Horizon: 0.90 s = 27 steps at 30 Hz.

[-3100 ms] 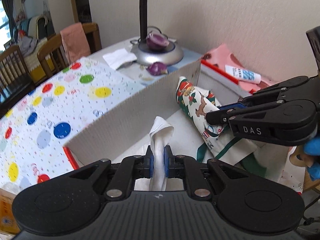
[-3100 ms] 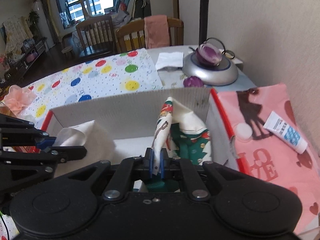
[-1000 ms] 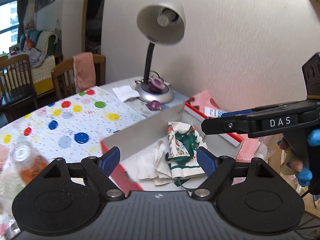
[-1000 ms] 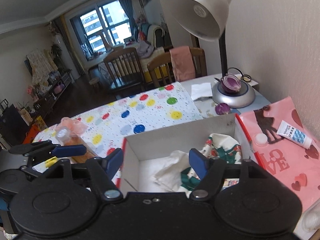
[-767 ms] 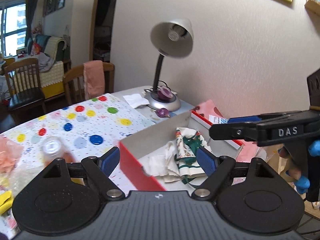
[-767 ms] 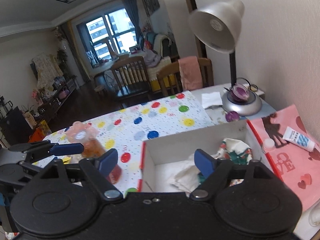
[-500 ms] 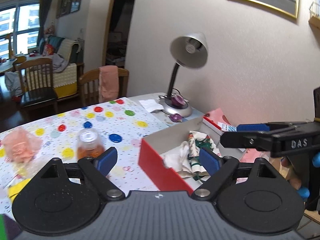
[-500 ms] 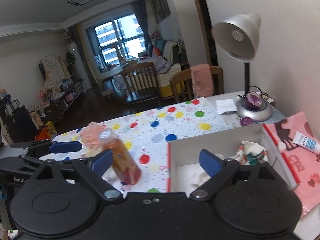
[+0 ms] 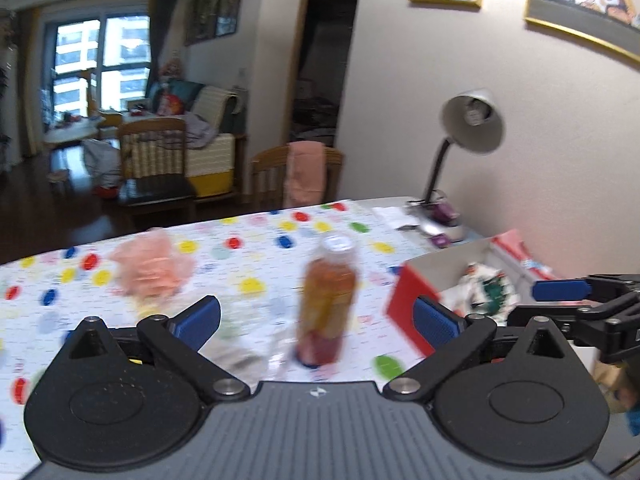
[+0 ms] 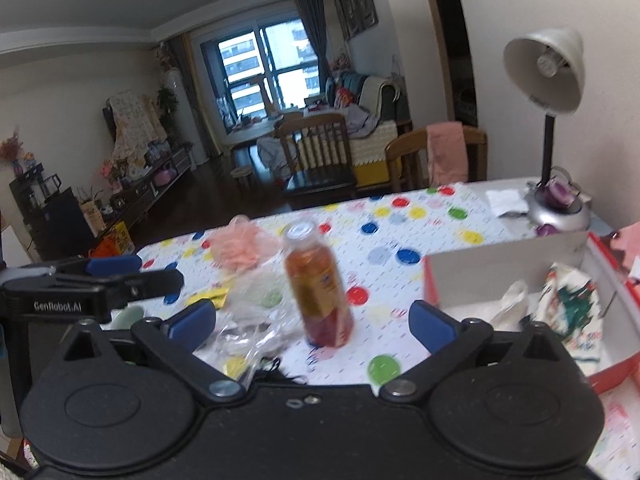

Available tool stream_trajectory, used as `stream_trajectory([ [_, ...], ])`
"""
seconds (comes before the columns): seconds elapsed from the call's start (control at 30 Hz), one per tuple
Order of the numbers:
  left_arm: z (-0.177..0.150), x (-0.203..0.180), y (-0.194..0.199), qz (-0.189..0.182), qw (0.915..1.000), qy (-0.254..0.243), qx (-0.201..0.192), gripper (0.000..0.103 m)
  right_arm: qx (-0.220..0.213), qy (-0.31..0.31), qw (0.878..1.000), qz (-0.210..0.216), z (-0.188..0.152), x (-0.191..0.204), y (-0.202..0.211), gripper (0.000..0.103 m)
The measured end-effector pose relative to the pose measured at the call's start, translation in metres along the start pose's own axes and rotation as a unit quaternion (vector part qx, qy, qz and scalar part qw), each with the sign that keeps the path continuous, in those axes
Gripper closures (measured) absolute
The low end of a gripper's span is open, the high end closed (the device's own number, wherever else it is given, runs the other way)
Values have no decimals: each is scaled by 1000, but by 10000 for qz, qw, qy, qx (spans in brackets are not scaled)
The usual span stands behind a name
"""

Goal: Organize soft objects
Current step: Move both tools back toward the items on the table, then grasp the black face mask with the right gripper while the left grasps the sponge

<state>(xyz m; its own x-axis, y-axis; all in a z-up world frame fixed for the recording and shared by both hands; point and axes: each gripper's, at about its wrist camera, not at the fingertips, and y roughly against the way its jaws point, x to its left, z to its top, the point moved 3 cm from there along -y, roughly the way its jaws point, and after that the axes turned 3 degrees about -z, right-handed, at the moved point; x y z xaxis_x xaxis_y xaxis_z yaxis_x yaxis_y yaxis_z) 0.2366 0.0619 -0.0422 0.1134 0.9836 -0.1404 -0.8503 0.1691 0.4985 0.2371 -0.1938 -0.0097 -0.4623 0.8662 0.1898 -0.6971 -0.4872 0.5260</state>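
A red box (image 9: 408, 304) with white inside walls (image 10: 500, 268) stands at the right of the table. In it lie a Christmas-print cloth (image 9: 486, 288) (image 10: 572, 300) and a white cloth (image 10: 512, 300). A pink mesh puff (image 9: 152, 264) (image 10: 240, 246) rests on the dotted tablecloth to the left. My left gripper (image 9: 316, 318) and right gripper (image 10: 312, 322) hover back from the box, jaws opening wide, with nothing held between them. Each shows in the other's view: the right gripper (image 9: 560, 290) near the box, the left gripper (image 10: 116, 268) at far left.
An orange drink bottle (image 9: 328, 296) (image 10: 316, 288) stands upright ahead of both grippers. Crumpled clear plastic (image 10: 252, 320) and a yellow scrap (image 10: 218, 296) lie left of it. A desk lamp (image 10: 548, 68) stands at the back right; chairs (image 10: 444, 152) line the far edge.
Both grippers let go of the cloths in the box, drew back and swung left while their jaws widened. The bottle and pink puff came into view.
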Motion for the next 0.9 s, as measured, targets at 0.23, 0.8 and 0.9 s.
stream_trajectory([
  [0.23,-31,51,10,535,9981,227,216,0,276,42,9996,23,-24,32,-28,0],
  [0.8,-106,122,9,1413,9839,809,737,0,1117,439,9927,-110,-82,76,-107,0],
  [0.9,-117,127,4,1459,9816,908,835,0,1250,690,9897,-105,-91,85,-118,0],
])
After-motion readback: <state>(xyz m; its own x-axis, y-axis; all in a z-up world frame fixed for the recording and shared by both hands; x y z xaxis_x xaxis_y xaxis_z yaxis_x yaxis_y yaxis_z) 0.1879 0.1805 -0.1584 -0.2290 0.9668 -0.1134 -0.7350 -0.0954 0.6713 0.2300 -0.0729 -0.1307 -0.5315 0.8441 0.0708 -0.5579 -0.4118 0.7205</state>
